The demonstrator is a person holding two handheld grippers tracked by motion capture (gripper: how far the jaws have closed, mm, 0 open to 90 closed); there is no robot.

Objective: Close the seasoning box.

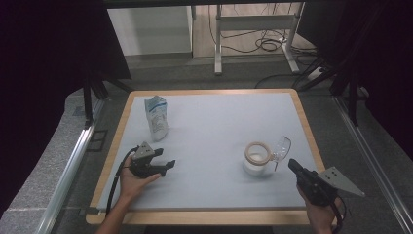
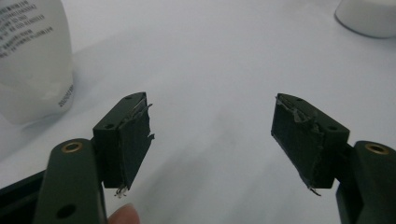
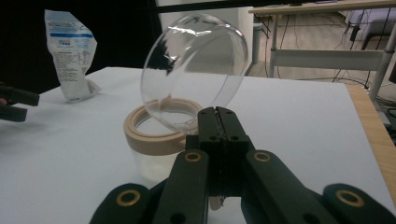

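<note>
A clear jar [image 1: 256,165] with a beige ring rim [image 3: 154,133] stands right of centre, its clear domed lid [image 1: 282,147] hinged up and open. My right gripper [image 1: 292,164] sits just to the right of the jar, jaws pressed together with nothing between them; in the right gripper view its tips [image 3: 222,115] lie just in front of the lid [image 3: 196,70]. A crumpled white and blue pouch [image 1: 157,117] stands at the back left. My left gripper [image 1: 168,165] rests low on the mat in front of the pouch, open and empty [image 2: 212,135], with the pouch [image 2: 32,60] to its left.
The white mat lies on a wood-edged table [image 1: 204,217]. Black curtains hang on both sides. A grey desk frame [image 1: 253,29] and floor cables stand beyond the far edge. The jar's base [image 2: 369,18] shows at the left gripper view's top right.
</note>
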